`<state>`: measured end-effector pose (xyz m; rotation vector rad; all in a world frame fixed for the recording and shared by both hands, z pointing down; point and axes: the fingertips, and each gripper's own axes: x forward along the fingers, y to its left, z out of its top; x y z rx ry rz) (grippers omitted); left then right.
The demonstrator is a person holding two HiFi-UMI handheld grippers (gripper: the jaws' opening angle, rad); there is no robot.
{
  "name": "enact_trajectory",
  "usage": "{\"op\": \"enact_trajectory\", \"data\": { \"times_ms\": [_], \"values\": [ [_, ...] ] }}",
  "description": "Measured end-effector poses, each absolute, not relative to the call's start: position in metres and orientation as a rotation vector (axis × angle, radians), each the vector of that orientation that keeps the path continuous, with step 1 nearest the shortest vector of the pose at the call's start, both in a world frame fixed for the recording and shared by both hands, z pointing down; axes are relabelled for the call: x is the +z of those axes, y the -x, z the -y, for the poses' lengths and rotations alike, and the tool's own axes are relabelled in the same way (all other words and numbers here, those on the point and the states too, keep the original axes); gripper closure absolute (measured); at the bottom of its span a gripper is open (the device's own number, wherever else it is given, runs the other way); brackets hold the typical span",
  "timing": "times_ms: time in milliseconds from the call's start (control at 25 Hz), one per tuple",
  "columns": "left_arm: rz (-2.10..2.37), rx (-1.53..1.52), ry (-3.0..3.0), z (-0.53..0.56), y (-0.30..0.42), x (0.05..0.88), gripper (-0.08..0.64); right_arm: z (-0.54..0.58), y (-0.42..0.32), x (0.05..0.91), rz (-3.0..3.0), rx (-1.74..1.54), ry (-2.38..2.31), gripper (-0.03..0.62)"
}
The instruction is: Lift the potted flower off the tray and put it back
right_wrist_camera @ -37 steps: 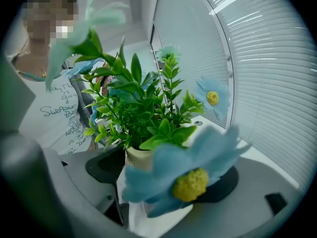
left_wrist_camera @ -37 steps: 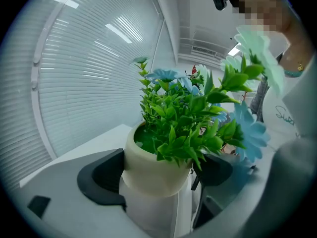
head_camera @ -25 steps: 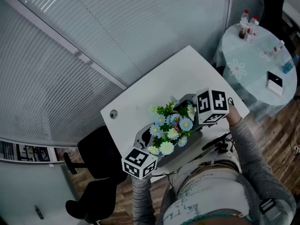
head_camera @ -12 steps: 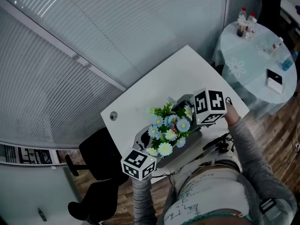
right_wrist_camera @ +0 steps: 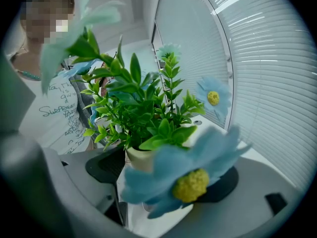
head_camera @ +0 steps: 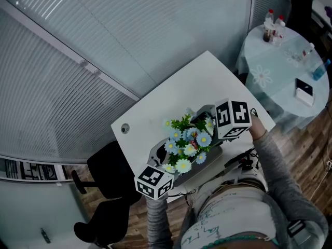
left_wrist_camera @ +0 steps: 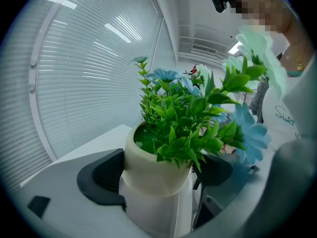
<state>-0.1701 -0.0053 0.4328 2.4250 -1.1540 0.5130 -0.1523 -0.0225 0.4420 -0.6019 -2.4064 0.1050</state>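
Left claw (left_wrist_camera: 158, 182) and right claw (right_wrist_camera: 166, 175) pinching potted flower (head_camera: 187, 141), beside table (head_camera: 176, 97) edge

Office interior. Horizontal slatted blinds (head_camera: 104, 45) over full-height partition walls; white desk (head_camera: 176, 97) with a round cable grommet (head_camera: 124, 128); black office chair (head_camera: 106, 191) on wood-look flooring (head_camera: 311, 139); round cloth-covered side table (head_camera: 275, 95) bearing small bottles (head_camera: 272, 26).

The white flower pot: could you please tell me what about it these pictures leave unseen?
Round white pot base: left gripper view, behind the left gripper body.
Right gripper pad contact: right gripper view, behind a blurred blue flower.
Pot, head view: under the blue blooms.
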Motion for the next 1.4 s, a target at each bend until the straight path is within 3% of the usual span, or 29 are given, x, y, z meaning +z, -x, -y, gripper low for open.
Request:
{"op": "enact_trajectory", "data": {
  "times_ms": [320, 1400],
  "values": [
    [1.153, 0.513, -2.438, 0.008, 0.165, 0.431, 0.117, 0.025, 0.146, 0.440, 2.402, 0.093, 0.592, 0.195],
    [1.162, 0.560, -2.450, 0.060, 0.047, 0.435, 0.117, 0.077, 0.029, 0.442, 2.404, 0.030, 0.581, 0.195]
  ]
}}
